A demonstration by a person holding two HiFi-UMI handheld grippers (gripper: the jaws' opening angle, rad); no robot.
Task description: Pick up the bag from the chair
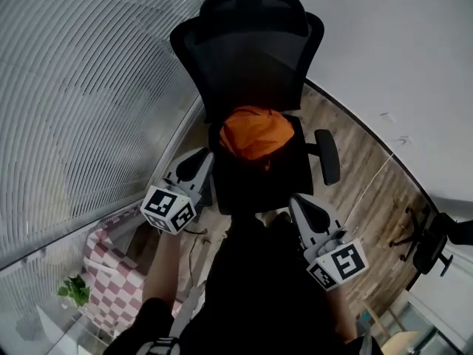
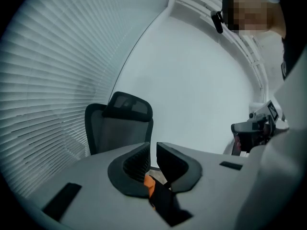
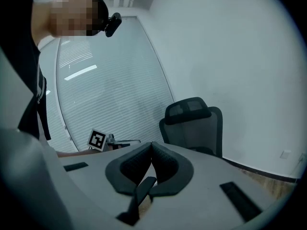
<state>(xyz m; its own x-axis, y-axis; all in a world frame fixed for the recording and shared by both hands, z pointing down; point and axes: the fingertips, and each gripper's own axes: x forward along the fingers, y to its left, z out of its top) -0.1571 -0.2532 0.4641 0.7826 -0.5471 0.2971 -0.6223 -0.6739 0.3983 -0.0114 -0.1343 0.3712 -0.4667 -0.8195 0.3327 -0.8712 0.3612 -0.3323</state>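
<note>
An orange bag [image 1: 255,133] lies bunched on the seat of a black mesh office chair [image 1: 251,58]. My left gripper [image 1: 201,156] hovers at the seat's left edge, just left of the bag, its jaws drawn together to a thin slit with nothing between them. My right gripper [image 1: 295,200] is off the seat's front right corner, shut and empty. In the left gripper view the gripper [image 2: 152,146] points at the chair back [image 2: 120,128], and a sliver of the orange bag [image 2: 149,183] shows low between the jaws. The right gripper [image 3: 151,144] faces the chair [image 3: 194,123] from a distance.
Slatted window blinds [image 1: 81,87] run along the left and a white wall [image 1: 392,58] stands behind the chair. The floor [image 1: 369,191] is wood. A second dark chair base [image 1: 429,242] is at the right. A pink checkered item [image 1: 111,272] and a small plant [image 1: 74,291] sit lower left.
</note>
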